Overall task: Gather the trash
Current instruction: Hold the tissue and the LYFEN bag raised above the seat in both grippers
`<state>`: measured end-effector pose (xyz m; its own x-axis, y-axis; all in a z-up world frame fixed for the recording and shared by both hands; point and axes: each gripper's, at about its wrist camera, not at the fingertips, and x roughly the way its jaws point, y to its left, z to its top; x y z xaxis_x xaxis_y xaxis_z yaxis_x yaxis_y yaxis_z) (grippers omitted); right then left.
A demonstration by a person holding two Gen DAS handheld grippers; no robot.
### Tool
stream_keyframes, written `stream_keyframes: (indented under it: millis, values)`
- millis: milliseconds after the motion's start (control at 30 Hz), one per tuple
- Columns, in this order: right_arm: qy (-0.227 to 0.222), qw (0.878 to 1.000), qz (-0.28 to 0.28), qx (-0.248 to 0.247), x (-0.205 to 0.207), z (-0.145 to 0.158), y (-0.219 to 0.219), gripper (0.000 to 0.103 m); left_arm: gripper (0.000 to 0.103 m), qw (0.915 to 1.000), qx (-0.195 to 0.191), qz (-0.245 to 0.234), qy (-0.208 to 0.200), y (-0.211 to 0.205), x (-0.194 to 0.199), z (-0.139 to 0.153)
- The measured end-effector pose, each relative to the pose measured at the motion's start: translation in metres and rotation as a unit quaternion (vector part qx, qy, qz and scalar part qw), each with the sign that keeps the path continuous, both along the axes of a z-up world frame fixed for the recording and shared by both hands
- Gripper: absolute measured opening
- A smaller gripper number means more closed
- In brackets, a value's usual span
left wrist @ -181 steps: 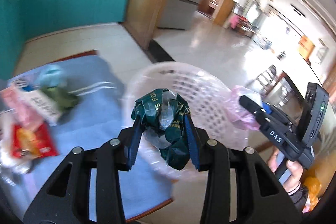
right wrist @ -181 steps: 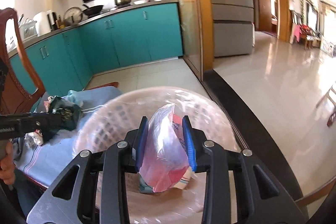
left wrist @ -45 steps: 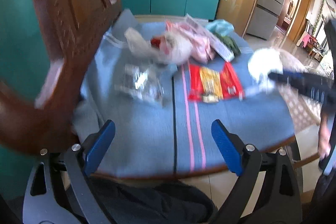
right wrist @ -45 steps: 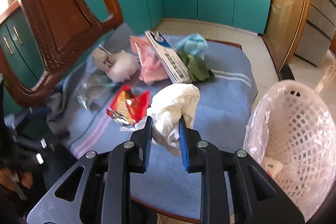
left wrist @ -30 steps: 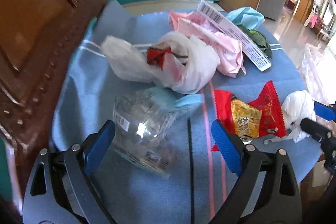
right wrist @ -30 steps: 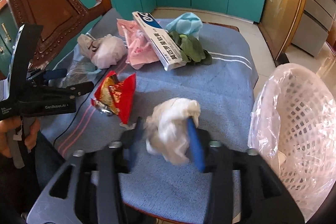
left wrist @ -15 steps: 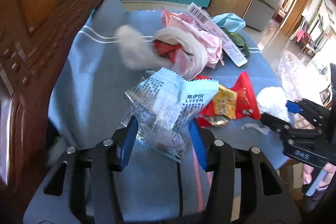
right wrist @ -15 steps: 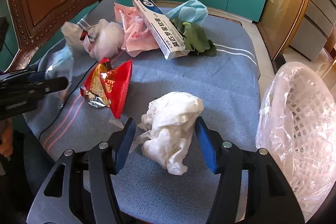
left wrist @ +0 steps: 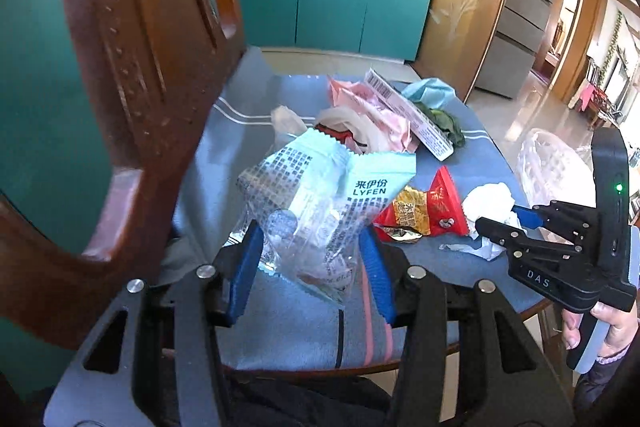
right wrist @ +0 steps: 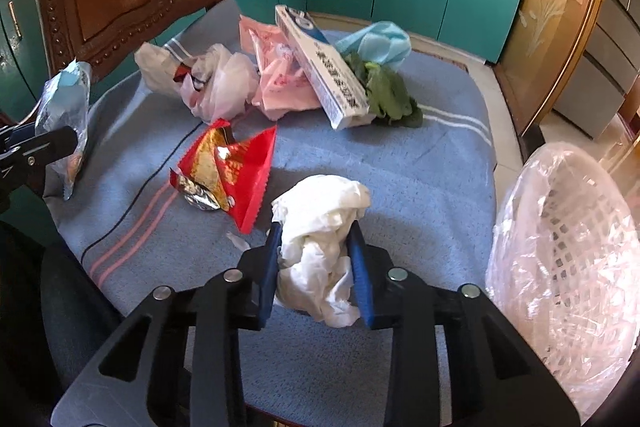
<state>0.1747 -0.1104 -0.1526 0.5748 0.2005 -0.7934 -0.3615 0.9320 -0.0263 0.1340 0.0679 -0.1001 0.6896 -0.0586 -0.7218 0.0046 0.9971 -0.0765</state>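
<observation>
The surface [right wrist: 400, 167], under a blue striped cloth, carries all the litter, and the white basket [right wrist: 568, 247] lined with clear plastic stands just off its edge, presumably so each piece can be dropped in with a short swing. Farthest from the basket, near the wooden chair [left wrist: 132, 67], the left tongs [left wrist: 312, 263] are clamped on a pale blue snack bag [left wrist: 320, 195], crinkled, partly see-through, printed LYFEN, and lifted off the cloth. Nearer the basket, the right tongs [right wrist: 316, 263] are clamped on a wad of white tissue [right wrist: 320, 239], crumpled and loose-edged. Between the two lies a red wrapper [right wrist: 228, 167]. Across the surface from the basket sit a pink bag [right wrist: 280, 79], a long box [right wrist: 324, 71] and some green leaves [right wrist: 388, 99], not yet collected.
</observation>
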Motion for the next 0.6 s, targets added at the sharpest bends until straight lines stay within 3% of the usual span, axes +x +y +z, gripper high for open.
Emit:
stream_keyframes:
  millis: [267, 600]
  values:
    - [-0.019, 1.000, -0.009, 0.011, -0.007, 0.015, -0.005, 0.033, 0.051, 0.9999, 0.005, 0.007, -0.014, 0.002, -0.015, 0.016]
    - [-0.026, 1.000, 0.001, 0.015, -0.013, 0.019, -0.003, 0.033, 0.051, 0.9998, 0.008, 0.005, -0.017, -0.003, -0.022, 0.012]
